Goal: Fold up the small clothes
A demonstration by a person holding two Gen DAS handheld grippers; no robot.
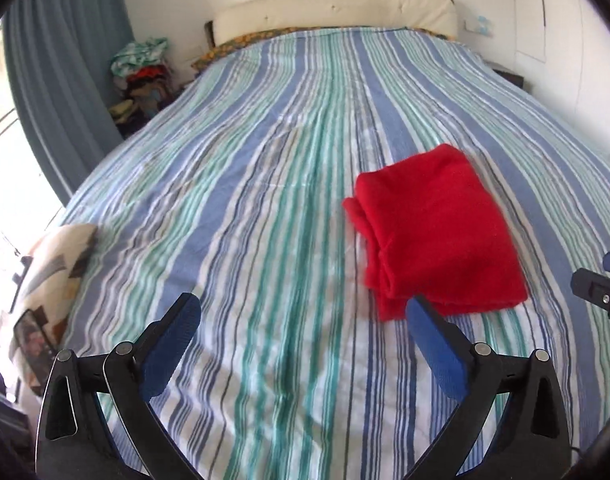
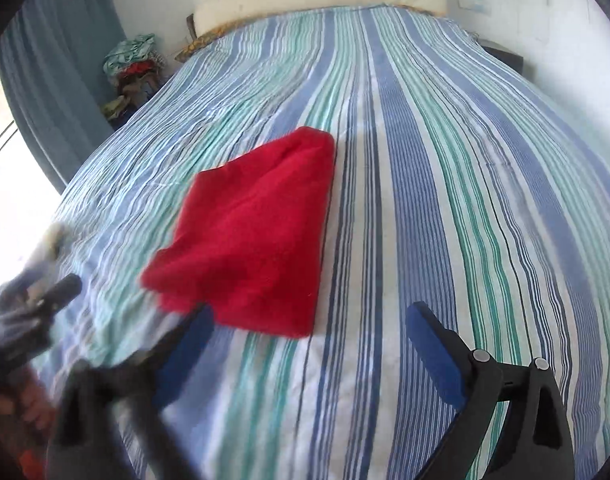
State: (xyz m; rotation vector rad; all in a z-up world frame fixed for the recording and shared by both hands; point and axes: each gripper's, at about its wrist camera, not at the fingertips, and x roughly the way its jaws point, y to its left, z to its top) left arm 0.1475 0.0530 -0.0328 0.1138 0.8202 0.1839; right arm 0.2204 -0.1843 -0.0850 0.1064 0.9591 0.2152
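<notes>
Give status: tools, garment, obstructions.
Left tool open, empty. Right tool open, empty. Red garment folded on striped bedspread. Nothing blocking.

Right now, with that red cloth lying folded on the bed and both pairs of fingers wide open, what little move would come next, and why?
Probably pull both grippers back and go for another garment. The red cloth already lies folded in layers on the bed. The left gripper and the right gripper are open, hold nothing and sit just short of its near edge. A clothes pile sits beside the bed.

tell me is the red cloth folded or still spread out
Folded. The red cloth lies as a compact stack on the striped bedspread, layered edges showing along its left side.
</notes>
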